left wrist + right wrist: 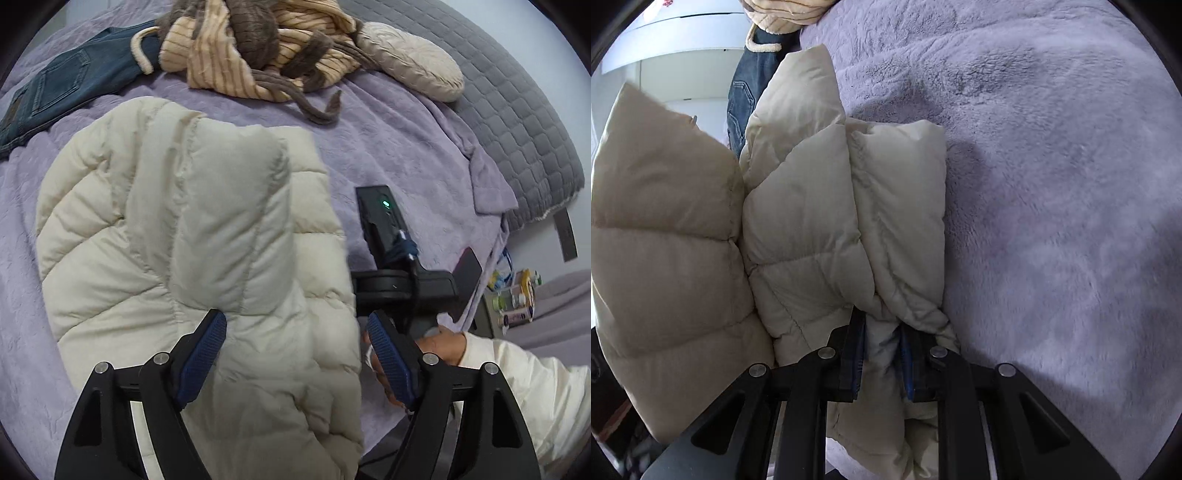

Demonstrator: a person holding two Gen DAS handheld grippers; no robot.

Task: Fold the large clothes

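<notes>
A bed [388, 140] covered with a lilac fleece blanket [1052, 184] fills both views, and a grey quilted cover [524, 122] lies along its edge at 2 o'clock in the left wrist view. The cream puffer jacket [192, 229] is the largest thing on it, spread over the blanket from the centre toward 8 o'clock, with a padded section hanging down the middle in front of the camera. At 12 o'clock sits a heap of striped tan and brown clothes [258, 48], with blue jeans [70, 88] at 10 o'clock and a beige cushion [410, 59] at 1 o'clock. The left hand-held gripper [295, 362] has its jaws wide apart, the jacket's padding lying between them; whether the blue pads [203, 354] touch it I cannot tell. The right hand-held gripper [882, 362] is clamped on a bunched fold of the jacket [820, 206] at 6 o'clock of its own view. In the left wrist view its black body shows at 4 o'clock, with a hand [439, 347] in a white sleeve [532, 391] on it.
</notes>
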